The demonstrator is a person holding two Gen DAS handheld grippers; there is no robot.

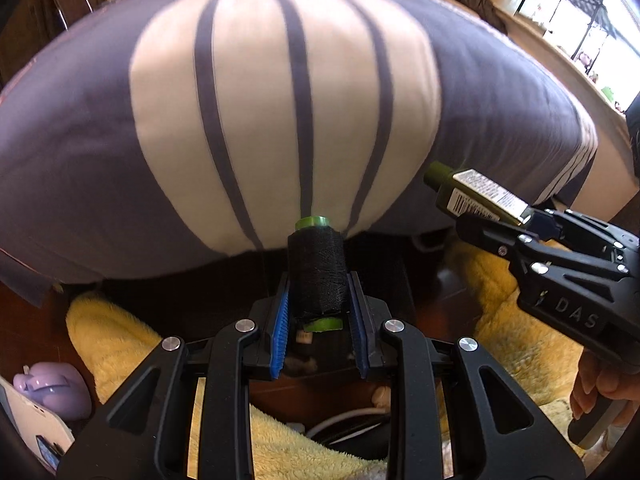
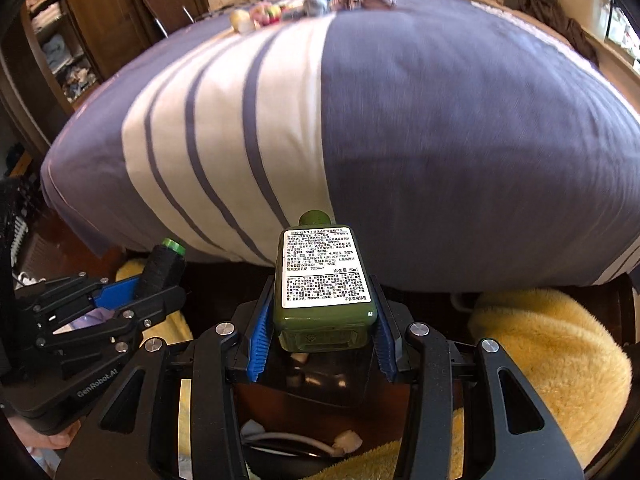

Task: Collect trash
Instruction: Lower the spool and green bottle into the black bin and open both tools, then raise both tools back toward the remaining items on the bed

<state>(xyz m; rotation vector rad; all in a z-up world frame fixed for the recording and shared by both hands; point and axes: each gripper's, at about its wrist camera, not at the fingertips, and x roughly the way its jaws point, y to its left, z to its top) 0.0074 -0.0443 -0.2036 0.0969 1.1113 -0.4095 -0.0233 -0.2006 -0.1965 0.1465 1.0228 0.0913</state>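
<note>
left gripper (image 1: 318, 276) squeezed tight on black thread spool (image 1: 317, 270), just in front of striped bed (image 1: 280, 100); right gripper (image 2: 325, 312) gripping green bottle (image 2: 325, 280), near the bed edge too; above yellow fluffy blanket (image 2: 552, 352)

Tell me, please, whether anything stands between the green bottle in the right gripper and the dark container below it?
Nothing visible does: the green bottle, clamped in the right gripper, hangs above the dark container, with only air between them.
</note>
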